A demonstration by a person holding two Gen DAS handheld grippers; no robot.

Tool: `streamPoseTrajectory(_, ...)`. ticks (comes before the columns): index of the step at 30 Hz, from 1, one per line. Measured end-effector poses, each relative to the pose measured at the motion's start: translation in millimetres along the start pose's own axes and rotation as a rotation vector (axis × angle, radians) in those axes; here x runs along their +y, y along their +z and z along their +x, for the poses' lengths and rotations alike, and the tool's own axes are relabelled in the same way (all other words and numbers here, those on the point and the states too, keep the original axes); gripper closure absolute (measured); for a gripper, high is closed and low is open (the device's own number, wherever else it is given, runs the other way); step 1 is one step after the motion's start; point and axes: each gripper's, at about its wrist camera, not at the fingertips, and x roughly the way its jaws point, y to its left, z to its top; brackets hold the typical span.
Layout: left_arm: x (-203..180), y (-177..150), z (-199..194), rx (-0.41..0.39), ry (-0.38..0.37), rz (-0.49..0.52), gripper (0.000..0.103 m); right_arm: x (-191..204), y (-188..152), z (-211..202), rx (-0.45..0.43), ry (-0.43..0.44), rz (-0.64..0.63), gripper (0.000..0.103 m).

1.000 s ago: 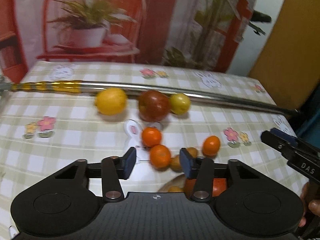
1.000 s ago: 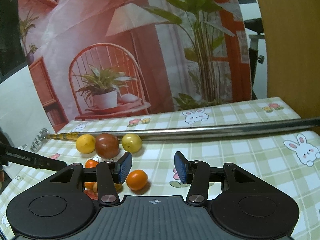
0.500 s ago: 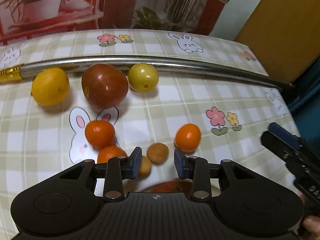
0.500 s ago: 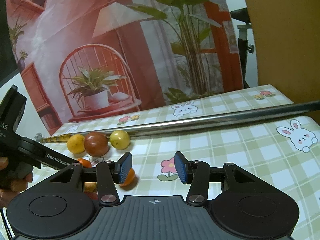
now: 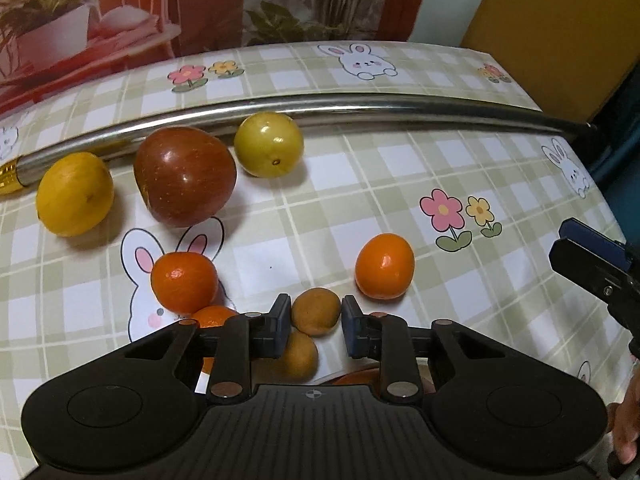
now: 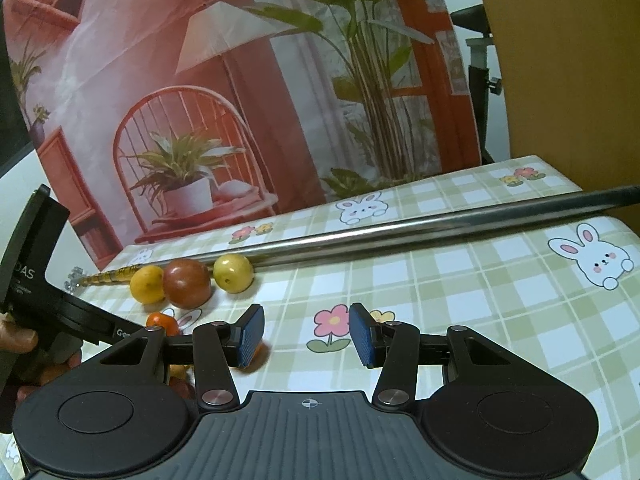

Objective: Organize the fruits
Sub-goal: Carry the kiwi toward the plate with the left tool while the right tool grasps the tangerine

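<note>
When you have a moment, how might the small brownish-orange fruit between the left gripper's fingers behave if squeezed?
The small brownish-orange fruit looks round, so it may roll or squirt sideways. Its dull skin suggests decent grip. It touches another fruit, which could get nudged.

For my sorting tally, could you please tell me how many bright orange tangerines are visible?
3 bright orange tangerines: one on the rabbit print, one right of the left gripper, one half hidden behind its left finger. Others may be hidden.

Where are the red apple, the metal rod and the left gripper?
red apple (image 5: pixel 184 176), left wrist view, middle of its skin.
metal rod (image 5: pixel 400 106), left wrist view, mid-shaft.
left gripper (image 5: pixel 314 326), left wrist view, between fingertips.
</note>
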Motion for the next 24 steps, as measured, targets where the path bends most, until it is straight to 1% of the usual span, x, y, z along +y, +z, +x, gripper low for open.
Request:
streamPoseTrajectory(4,2,-4,-10,-0.050,0.000,-0.004,0.074,1,-2,3,0.011,0.011,-0.012,0.059)
streamPoseTrajectory(8,4,-6,-29,-0.115,-0.017,-0.020,0.074,6,-5,10,0.011,0.048,-0.046,0.059)
streamPoseTrajectory(14,10,-17,-59,-0.207,-0.026,-0.062,0.074,32,-8,40,0.035,0.081,-0.214,0.059)
streamPoseTrajectory(16,13,-23,-68,-0.231,-0.035,-0.080,0.074,37,-7,52,0.048,0.113,-0.223,0.059)
streamPoseTrajectory(19,18,-34,-82,-0.261,-0.023,-0.103,0.074,40,-7,66,0.053,0.161,-0.230,0.059)
streamPoseTrajectory(24,31,-50,-96,-0.297,-0.013,-0.189,0.074,44,-8,84,0.090,0.191,-0.257,0.059)
